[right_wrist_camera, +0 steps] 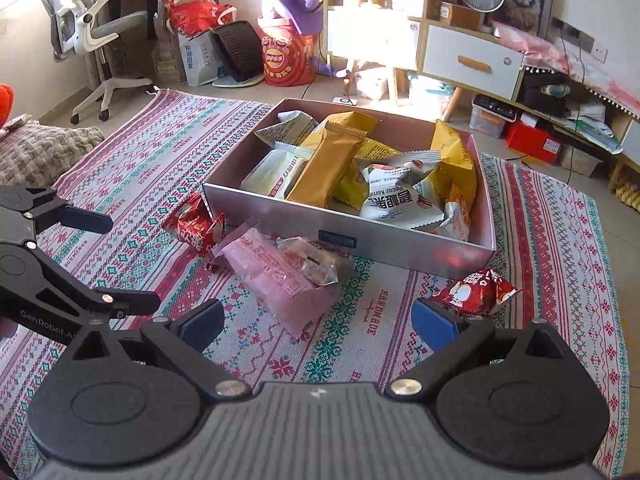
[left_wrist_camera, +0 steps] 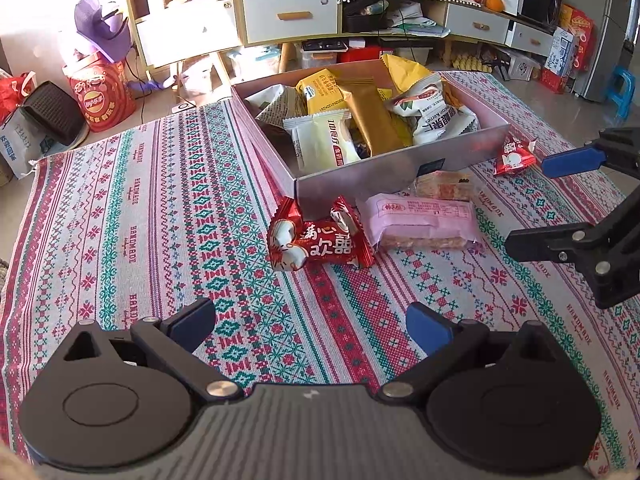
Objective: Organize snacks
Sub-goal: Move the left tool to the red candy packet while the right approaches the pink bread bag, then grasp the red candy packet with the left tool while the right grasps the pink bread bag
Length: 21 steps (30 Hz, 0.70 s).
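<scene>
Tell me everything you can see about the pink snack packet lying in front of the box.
The pink snack packet is a flat rectangular plastic wrapper, translucent, with a small logo, fine print and a pale crumbly bar showing through. It looks sealed and lies flat on the patterned cloth, just before the silver box. A red candy packet touches one end; a clear-wrapped snack rests against it. No tool touches it.

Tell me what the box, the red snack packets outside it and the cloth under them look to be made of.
Box: likely cardboard with a silvery, faintly glossy coating; its front wall carries a blurred red reflection. Red snack packets: thin glossy plastic or foil film, with crinkled bodies and crimped ends. Cloth: woven textile, matte, with a visible weave and a stitched-looking pattern.
</scene>
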Tool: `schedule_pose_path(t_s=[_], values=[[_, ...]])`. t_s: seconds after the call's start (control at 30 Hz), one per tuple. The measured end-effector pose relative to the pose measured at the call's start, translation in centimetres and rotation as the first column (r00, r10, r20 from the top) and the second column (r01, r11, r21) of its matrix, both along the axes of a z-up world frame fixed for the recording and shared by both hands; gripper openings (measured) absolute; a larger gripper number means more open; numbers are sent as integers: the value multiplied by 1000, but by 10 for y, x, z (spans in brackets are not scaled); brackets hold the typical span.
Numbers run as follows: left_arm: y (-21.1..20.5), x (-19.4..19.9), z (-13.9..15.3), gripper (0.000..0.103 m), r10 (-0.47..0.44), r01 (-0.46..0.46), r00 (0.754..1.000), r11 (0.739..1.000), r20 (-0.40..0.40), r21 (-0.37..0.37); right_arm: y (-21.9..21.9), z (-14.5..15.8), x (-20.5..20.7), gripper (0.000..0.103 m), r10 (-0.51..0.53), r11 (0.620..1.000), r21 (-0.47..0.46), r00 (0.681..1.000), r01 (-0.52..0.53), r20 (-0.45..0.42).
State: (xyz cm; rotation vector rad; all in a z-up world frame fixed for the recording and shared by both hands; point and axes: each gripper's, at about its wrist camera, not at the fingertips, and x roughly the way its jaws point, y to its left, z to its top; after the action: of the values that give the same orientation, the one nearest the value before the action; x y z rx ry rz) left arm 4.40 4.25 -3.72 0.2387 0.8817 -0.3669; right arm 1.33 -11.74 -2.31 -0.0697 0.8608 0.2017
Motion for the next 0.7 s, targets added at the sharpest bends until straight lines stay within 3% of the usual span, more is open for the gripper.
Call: schedule_pose_path(t_s=[0.1,0.4,0.53,0.7], values=[[3,7,-4,103,-21,20,1000,1000,24,18,4,-3,1,98,35,999,4,999,-35,3],[8,38,1,103,5,-3,999,998,33,-58,13,-6,12,88,66,998,2,998,-66,20],[3,52,-2,103,17,-17,1000,997,8,-74,17,-12,22,76,78,997,27,997,-77,-29],[4,67,-8,97,53,-60,997,990,-56,-131,22,-24,29,72,83,997,13,995,-82,-61]])
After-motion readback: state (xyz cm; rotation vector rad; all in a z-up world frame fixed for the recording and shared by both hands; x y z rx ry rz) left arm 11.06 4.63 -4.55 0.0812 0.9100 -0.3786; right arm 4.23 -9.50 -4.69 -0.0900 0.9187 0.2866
